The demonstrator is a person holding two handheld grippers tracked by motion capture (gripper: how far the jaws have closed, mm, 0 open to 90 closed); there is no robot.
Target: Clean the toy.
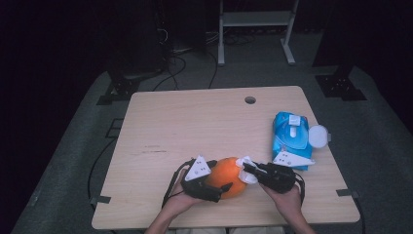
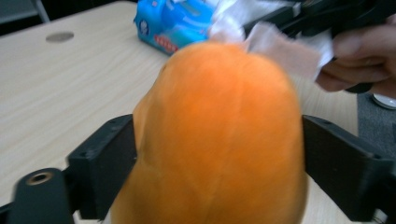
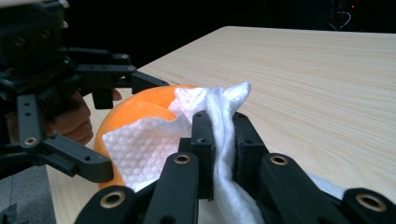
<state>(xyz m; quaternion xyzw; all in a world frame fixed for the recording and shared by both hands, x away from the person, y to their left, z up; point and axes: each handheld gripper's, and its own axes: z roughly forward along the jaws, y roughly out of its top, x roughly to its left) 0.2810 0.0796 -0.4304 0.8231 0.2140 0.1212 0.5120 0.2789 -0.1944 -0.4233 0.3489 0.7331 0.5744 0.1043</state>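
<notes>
A: Starting at the left, what's there?

B: The left half of the table (image 1: 160, 122) is bare wood, with open room all the way to its left and far edges. Then comes the left gripper (image 1: 221, 181), close to the near edge, held in the person's left hand (image 1: 178, 202).

A: How do its jaws stand?

B: Spread wide, 1 on each side of the orange pumpkin-shaped thing (image 1: 227, 176). In the left gripper view the 2 black jaws flank the orange thing (image 2: 217, 135) closely, but I cannot tell whether the pads press on it.

A: And the orange thing itself?

B: It sits on the table near the middle of the near edge, between the 2 grippers.

A: Next to the right?

B: The right gripper (image 1: 247, 169), in the right hand (image 1: 287, 197). Its jaws are closed on a white wipe (image 1: 245, 165), and the wipe is laid against the orange thing's upper right side. The right gripper view shows the 2 jaws pinching the wipe (image 3: 219, 121) with the cloth draped onto the orange surface (image 3: 140, 107).

A: Any containers?

B: 1: a blue pack of wipes (image 1: 290, 138) near the table's right edge, its round white lid (image 1: 318, 136) flipped open to the right. What is inside is too small to tell.

A: Room on that side?

B: Little between the pack and the right edge; the far part of the table, with its small round hole (image 1: 250, 100), is free.
</notes>
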